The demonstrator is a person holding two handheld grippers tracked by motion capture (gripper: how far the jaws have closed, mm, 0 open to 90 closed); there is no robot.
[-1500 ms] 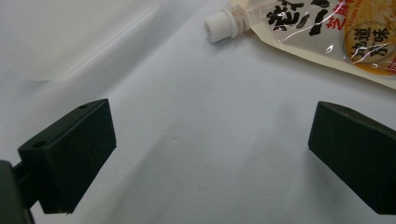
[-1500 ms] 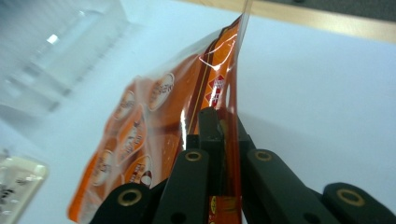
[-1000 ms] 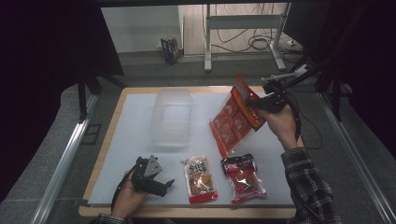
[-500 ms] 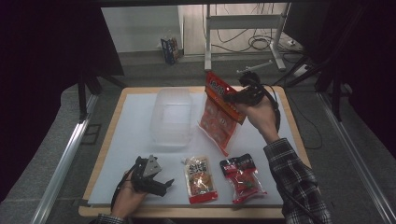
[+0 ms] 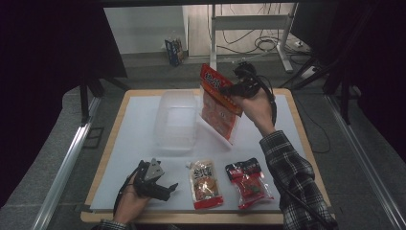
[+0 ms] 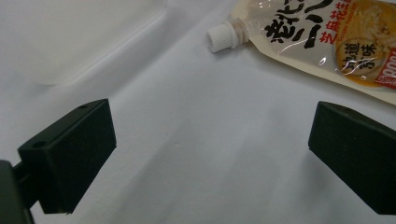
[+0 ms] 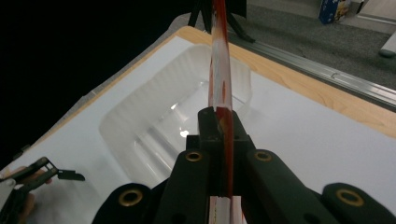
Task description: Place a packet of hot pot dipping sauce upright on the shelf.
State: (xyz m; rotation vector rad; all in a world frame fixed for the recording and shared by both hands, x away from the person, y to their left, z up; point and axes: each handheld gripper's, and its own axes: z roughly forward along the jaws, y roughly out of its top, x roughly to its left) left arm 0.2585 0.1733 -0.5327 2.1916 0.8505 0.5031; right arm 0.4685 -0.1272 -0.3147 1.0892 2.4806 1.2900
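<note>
Left gripper (image 5: pixel 158 184): you rested it on the white mat (image 5: pixel 129 143) at the near left corner, jaws spread wide with nothing between them, bare mat under them in the left gripper view.
Near packets: a cream spout pouch (image 5: pixel 206 184) lay flat just right of your left gripper, its white cap (image 6: pixel 224 35) pointing away from you; a red packet (image 5: pixel 249 182) lay flat beside it, the two apart.
Right arm: your plaid sleeve (image 5: pixel 294 177) reached up along the right side of the table (image 5: pixel 306 158).
Bin (image 5: pixel 176 120): a clear, empty plastic bin sat at mid-table, left of centre.
Right gripper (image 5: pixel 238 89): you clenched it on the upper edge of a big red bag (image 5: pixel 219 108), jaws pressed tight on the film in the right gripper view.
Bag position: it hung tilted in the air, off the mat, just right of the bin and near its far right corner.
</note>
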